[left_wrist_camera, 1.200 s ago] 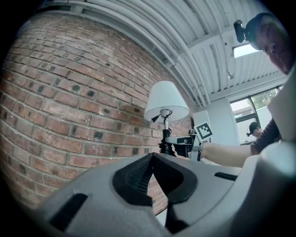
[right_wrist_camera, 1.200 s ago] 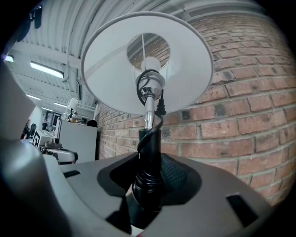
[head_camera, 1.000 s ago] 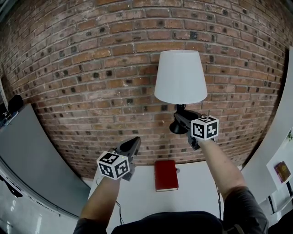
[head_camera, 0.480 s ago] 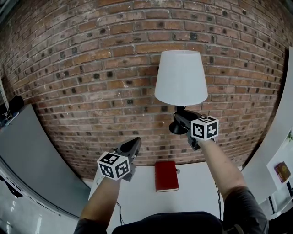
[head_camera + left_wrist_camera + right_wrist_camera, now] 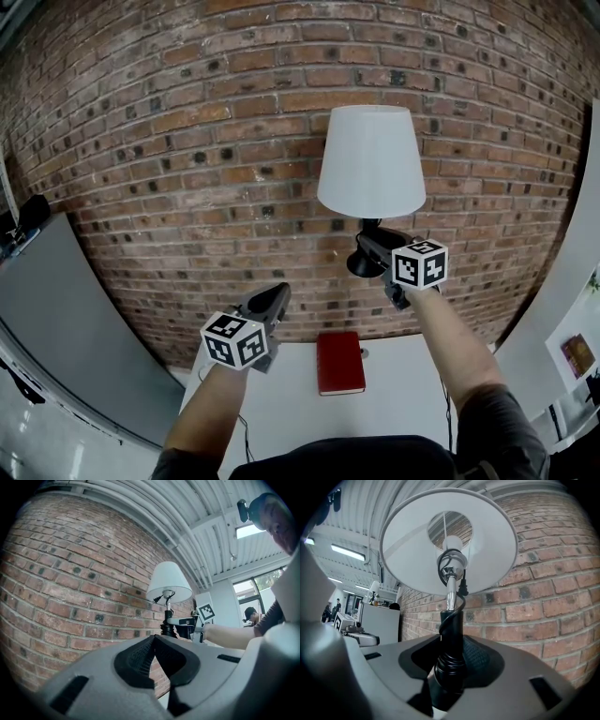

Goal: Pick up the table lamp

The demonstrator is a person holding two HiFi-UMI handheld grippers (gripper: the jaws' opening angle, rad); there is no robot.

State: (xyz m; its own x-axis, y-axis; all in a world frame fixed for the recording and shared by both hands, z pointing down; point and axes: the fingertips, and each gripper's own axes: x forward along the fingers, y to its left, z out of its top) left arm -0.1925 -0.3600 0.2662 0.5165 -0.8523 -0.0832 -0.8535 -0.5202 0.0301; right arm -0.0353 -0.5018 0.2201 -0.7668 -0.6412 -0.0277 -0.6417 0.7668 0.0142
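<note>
A: How is the light?
B: Soft, even and bright; the brick wall (image 5: 187, 141) shows no hard shadows. A window (image 5: 269, 581) glares white in the left gripper view, ceiling strip lights (image 5: 347, 552) in the right.
A: And sharpness?
B: Crisp mid-frame, table lamp (image 5: 370, 159) included. Heavy fisheye bending, black corners, nearest parts blurred.

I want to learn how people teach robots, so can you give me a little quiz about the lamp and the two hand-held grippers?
1. True or false: the left hand-held gripper is holding the table lamp.
2. Which part of the lamp does the right hand-held gripper grip? A) the white shade B) the black stem C) the plug
3. Fill in: the book lying on the white table is ____.

Key: 1 false, its jaws are together with nothing between them; 2 B; 3 red.
</note>
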